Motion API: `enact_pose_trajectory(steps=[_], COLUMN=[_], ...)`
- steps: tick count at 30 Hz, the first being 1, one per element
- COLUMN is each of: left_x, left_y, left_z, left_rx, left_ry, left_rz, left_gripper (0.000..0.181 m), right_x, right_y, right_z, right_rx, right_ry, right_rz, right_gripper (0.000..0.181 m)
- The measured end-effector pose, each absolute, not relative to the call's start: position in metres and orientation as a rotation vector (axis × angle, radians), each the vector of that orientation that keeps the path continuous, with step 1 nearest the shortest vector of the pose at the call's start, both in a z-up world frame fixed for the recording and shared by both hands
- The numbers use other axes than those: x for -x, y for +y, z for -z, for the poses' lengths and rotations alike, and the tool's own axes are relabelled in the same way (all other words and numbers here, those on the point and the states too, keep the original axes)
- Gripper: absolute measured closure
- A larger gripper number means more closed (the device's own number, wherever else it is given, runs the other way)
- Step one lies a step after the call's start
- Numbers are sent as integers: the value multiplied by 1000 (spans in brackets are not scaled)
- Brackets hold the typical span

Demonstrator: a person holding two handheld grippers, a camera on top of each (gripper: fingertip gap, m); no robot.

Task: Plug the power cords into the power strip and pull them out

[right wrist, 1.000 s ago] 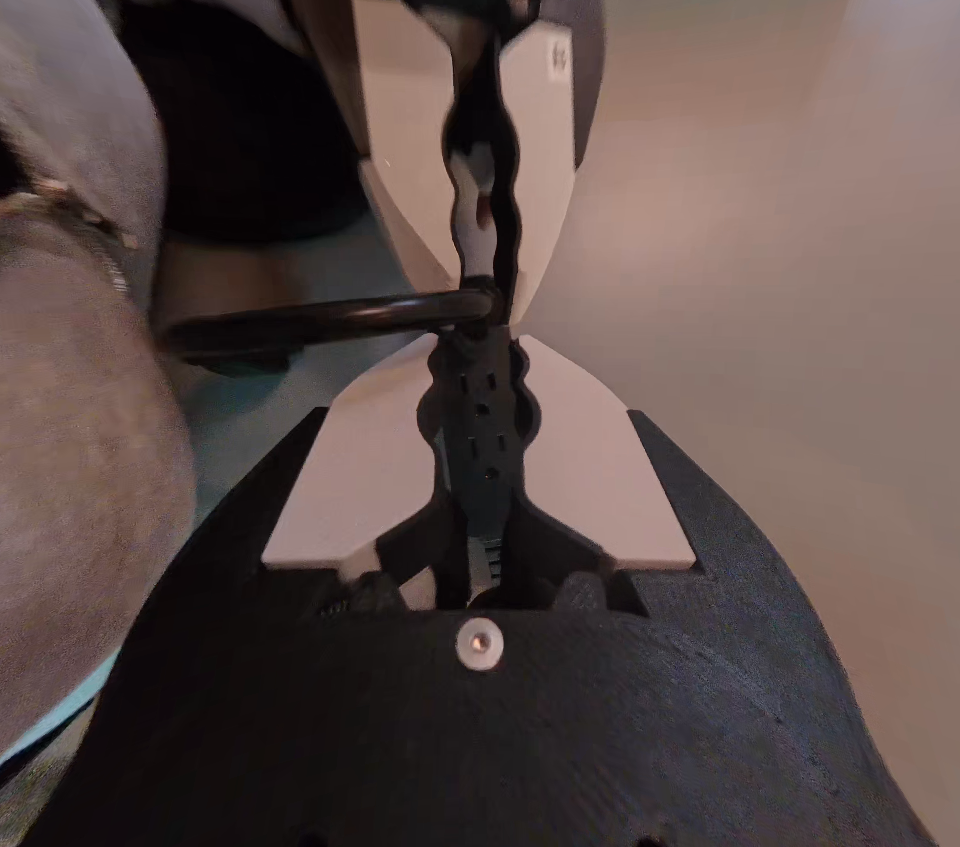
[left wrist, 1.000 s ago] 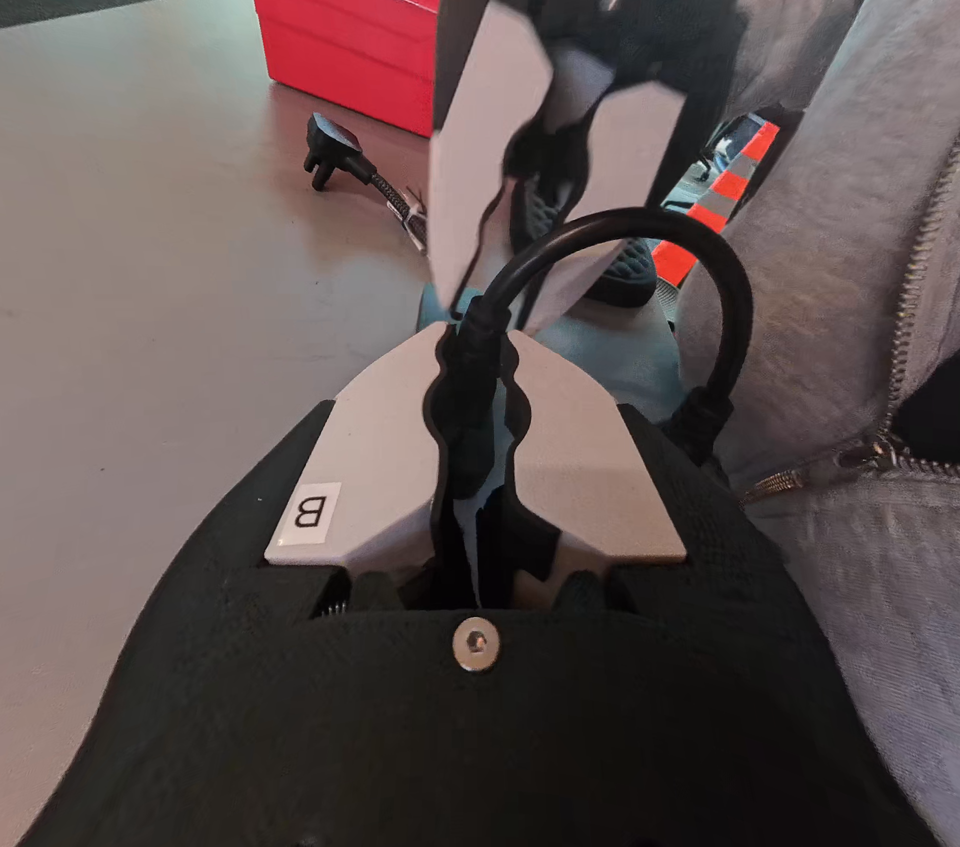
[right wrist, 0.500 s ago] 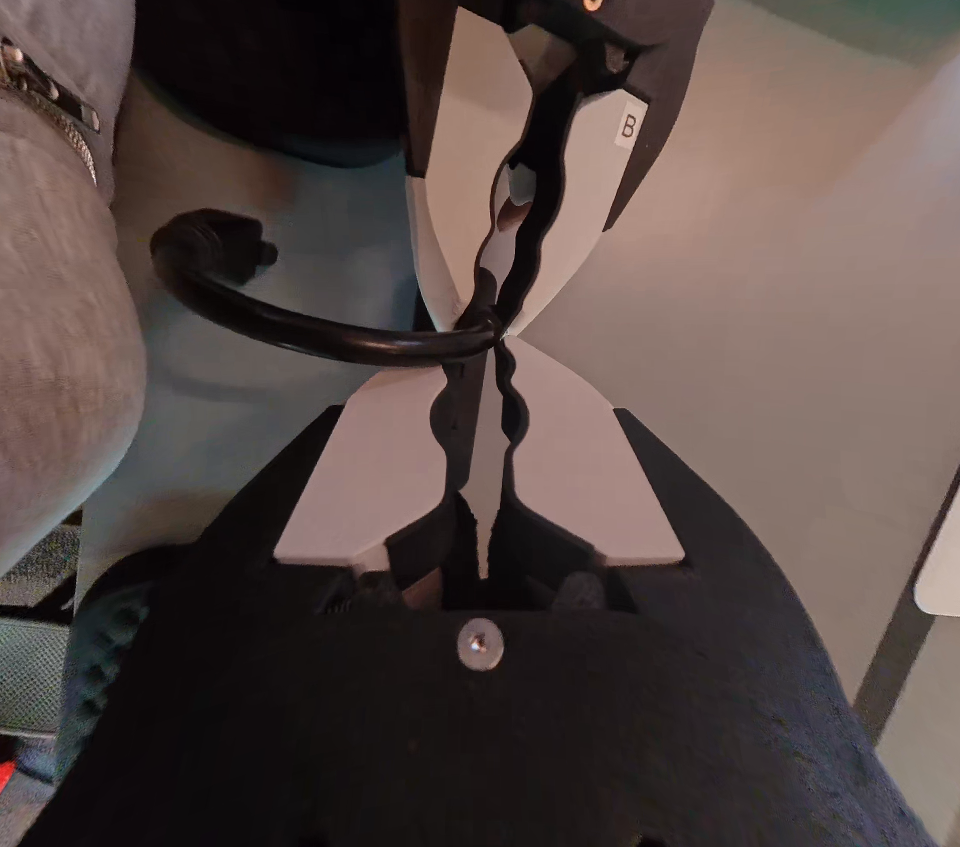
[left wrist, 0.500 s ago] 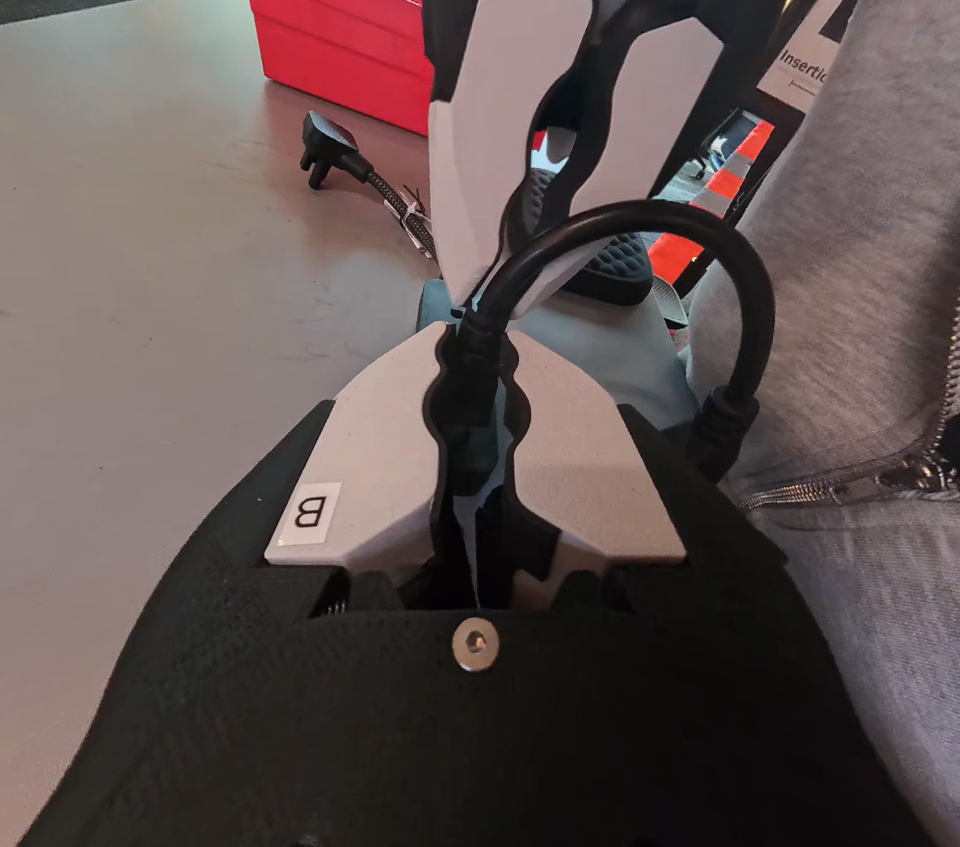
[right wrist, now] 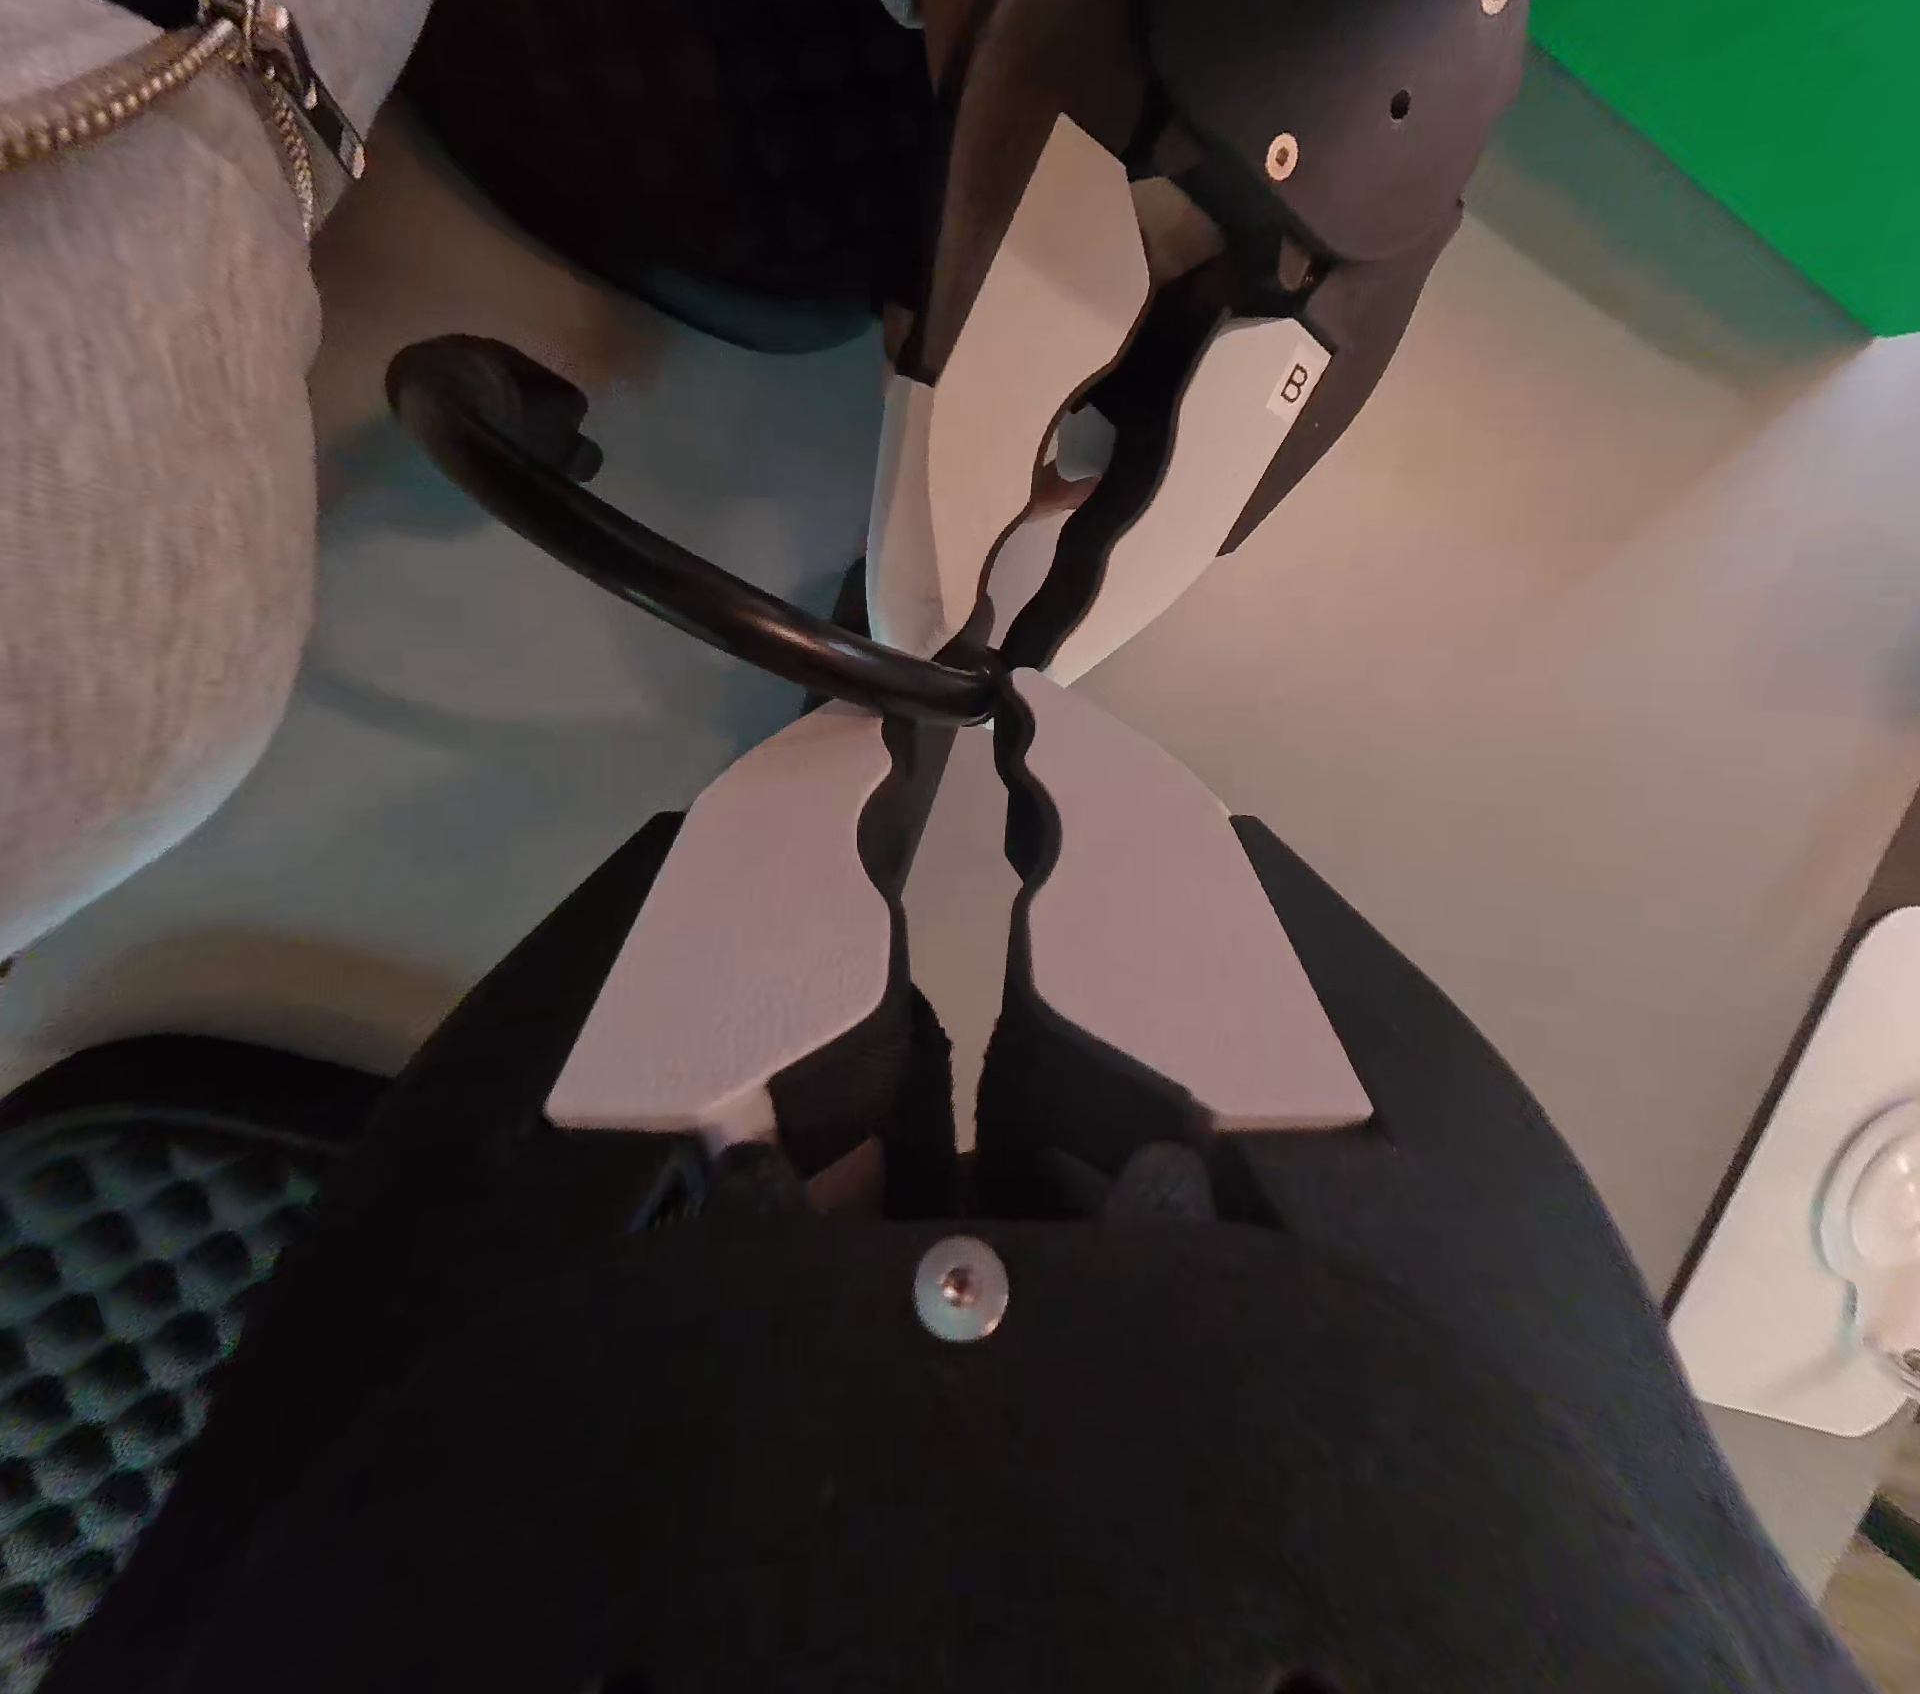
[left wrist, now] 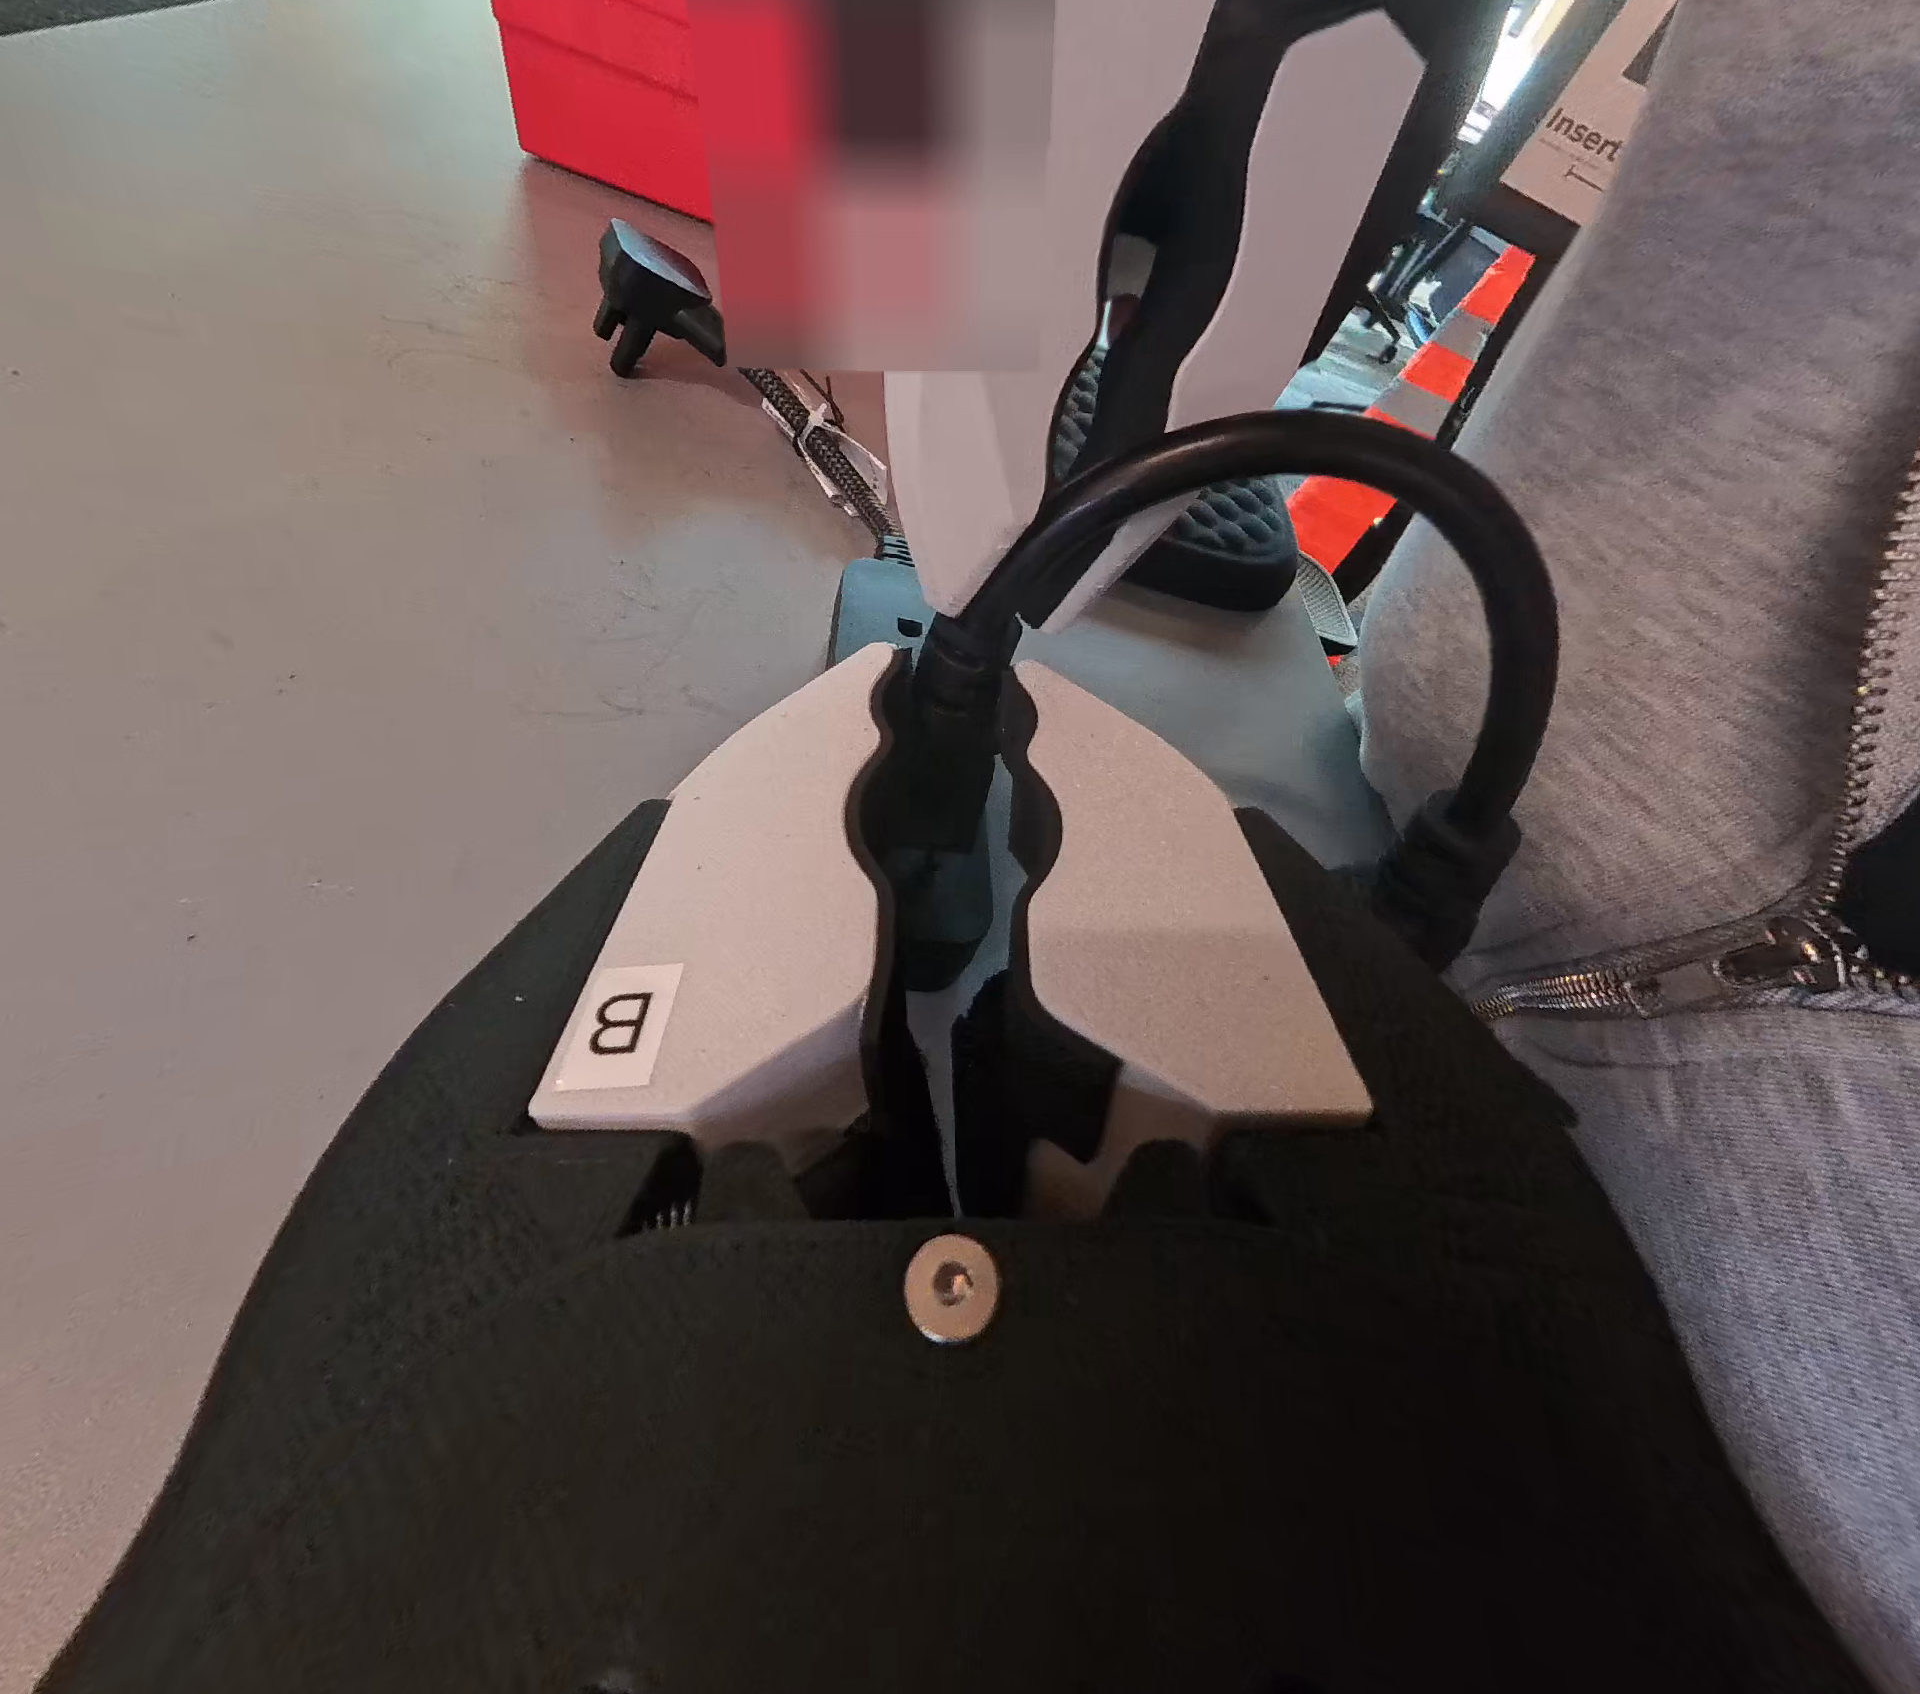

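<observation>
Landmark: the left gripper (left wrist: 951, 688), its grey fingers (left wrist: 769, 896) pointing away from the camera over the pale worktop (left wrist: 260, 553).

Cord plug: a black plug (left wrist: 940, 771) sat in the gap between the left gripper's fingers, long axis running along them, its strain-relief end pointing forward out past the tips.

Left fingers: pressed in on the plug from both sides — pinching it.

Cord: the black cord (left wrist: 1351, 449) left the plug at the left gripper's tips, arched up and over to that gripper's right, and came down to a second black moulded end (left wrist: 1444, 875) just beside the gripper's body, against a grey zipped sleeve (left wrist: 1714, 605).

Right gripper: seen from its own camera, the right gripper (right wrist: 997, 699) met the left gripper tip to tip, the cord crossing sideways right at that meeting point.

Right fingers: the right gripper's fingers (right wrist: 769, 938) were nearly together with a narrow wavy gap along their length; whether the tips actually clamped the cord I cannot tell.

Power strip: not clearly made out in either view.

Beyond the left gripper: a second black plug (left wrist: 655, 294) with a braided cord (left wrist: 831, 460) lay on the worktop, well ahead and to the left, near a red bin (left wrist: 592, 34).
</observation>
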State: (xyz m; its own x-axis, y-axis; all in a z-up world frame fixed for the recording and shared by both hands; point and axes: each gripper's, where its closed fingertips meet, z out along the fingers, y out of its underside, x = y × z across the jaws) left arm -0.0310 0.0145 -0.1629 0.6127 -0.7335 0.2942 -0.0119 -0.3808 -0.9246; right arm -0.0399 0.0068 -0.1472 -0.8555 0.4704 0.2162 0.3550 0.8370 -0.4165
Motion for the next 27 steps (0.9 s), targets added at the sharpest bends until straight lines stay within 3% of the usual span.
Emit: enact_pose_trajectory(steps=[17,27], left_x=[26,25], left_y=[9,8], left_z=[172,171], left_rx=[1875,1881], left_ry=[651,701], left_rz=[939,773], left_gripper=[163,164], right_x=[39,36], right_y=[1,1], right_z=[163,163], right_rx=[788,801], right_ry=[-2991,-2742], right_rz=[-280,-138], right_gripper=[167,168])
